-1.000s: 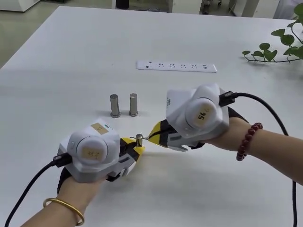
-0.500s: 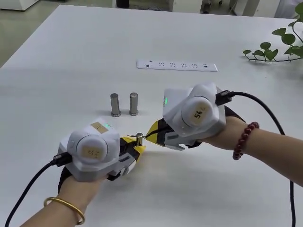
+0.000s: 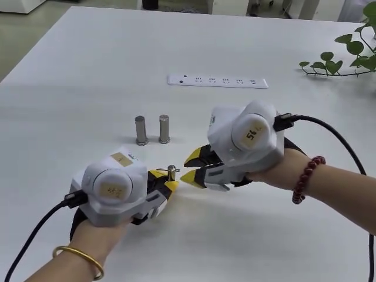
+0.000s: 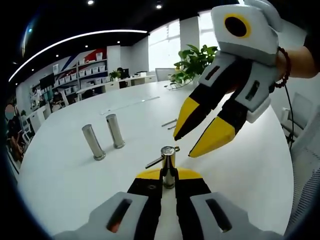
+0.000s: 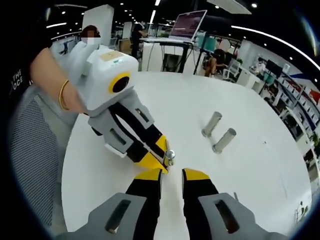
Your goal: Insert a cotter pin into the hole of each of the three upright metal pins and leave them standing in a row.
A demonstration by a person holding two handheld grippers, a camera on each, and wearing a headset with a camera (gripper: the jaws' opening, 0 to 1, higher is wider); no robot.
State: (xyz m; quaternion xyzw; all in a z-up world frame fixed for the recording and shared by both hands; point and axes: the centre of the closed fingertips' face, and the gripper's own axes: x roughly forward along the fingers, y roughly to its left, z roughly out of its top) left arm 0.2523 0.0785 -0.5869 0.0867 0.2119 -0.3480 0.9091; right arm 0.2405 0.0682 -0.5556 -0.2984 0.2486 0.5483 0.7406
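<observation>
left tool [image 3: 168,183]: jaws narrow, clamped on the lower shaft of one metal pin [image 4: 169,161], which stands upright on the worktop [image 3: 88,88] between the two tools. a thin cotter pin [image 4: 153,162] juts sideways from just under the head of this pin and appears to sit through the hole; how far through cannot be confirmed.

right tool [image 3: 187,168]: jaws wide, carrying nothing, tips just beside the held pin's head and apart from it.

two more metal pins [image 3: 141,130] [image 3: 164,128] stand side by side farther back on the worktop, apart from the tools. whether they carry cotter pins is too small to tell.

handling assessment: the metal pins look solid, stiff and smooth, so likely heavy for their size, slippery in the jaws and easy to topple on a narrow base. best hold is low on the shaft, square across, leaving the hole clear. the cotter pin looks light and thin, likely to bend or twist if pinched hard; take it by the looped end and push straight.
</observation>
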